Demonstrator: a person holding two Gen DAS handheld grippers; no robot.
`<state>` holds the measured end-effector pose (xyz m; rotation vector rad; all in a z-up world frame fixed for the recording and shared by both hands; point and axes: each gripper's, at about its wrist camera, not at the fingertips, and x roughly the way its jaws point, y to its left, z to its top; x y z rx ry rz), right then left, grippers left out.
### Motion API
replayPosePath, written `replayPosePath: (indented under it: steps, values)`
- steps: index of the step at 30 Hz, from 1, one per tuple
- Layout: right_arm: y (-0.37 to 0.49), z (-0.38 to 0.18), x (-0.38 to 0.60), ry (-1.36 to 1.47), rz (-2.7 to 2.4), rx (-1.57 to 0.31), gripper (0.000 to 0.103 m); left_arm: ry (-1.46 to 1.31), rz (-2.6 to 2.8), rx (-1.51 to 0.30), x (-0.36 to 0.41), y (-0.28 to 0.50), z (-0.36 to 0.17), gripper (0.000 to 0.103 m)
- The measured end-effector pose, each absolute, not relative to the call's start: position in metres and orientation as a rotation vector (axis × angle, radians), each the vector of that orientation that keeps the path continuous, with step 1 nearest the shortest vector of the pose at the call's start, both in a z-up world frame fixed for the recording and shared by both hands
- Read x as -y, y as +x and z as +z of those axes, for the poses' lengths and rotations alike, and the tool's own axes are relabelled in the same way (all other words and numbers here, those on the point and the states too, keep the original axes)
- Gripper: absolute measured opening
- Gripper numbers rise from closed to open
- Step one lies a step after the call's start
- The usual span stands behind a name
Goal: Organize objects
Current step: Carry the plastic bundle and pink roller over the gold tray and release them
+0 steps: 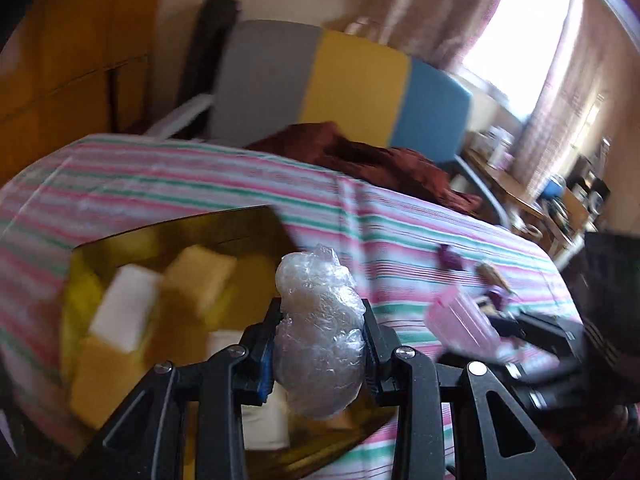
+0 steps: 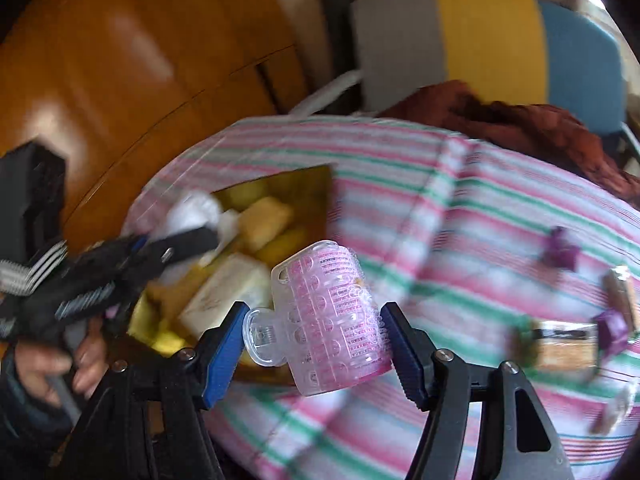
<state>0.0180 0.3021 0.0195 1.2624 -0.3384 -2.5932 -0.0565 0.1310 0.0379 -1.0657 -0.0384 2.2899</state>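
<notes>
Where the striped sheet (image 1: pixel 400 216) spreads, a wooden wardrobe (image 2: pixel 120 60) stands beside.

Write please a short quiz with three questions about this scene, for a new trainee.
1. True or false: the left gripper is shut on a crumpled plastic wrap ball.
2. What does the right gripper hold? A) a doll B) a clear pink patterned cup C) a sponge
3. Fill in: the gold box sits on a ______ cloth.

Key: 1 true; 2 B; 3 striped.
</notes>
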Motion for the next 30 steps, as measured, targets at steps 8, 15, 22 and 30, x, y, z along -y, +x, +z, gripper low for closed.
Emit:
replayPosePath:
  steps: [8, 15, 22, 30]
  values:
    - [0.011, 0.006, -0.242, 1.297, -2.509, 0.228, 0.068, -1.103, 2.392, 0.105, -0.067, -0.071, 0.021, 0.036]
    - [-0.001, -0.007, -0.228, 1.376, -2.547, 0.155, 0.078, -1.12, 2.418, 0.132, -0.062, -0.084, 0.016, 0.069]
    - [0.004, -0.011, -0.225, 1.408, -2.563, 0.118, 0.079, -1.14, 2.439, 0.148, -0.056, -0.076, 0.009, 0.072]
    - [0.012, 0.0, -0.219, 1.334, -2.669, 0.092, 0.083, -1.016, 2.576, -0.01, -0.066, -0.046, 0.019, 0.088]
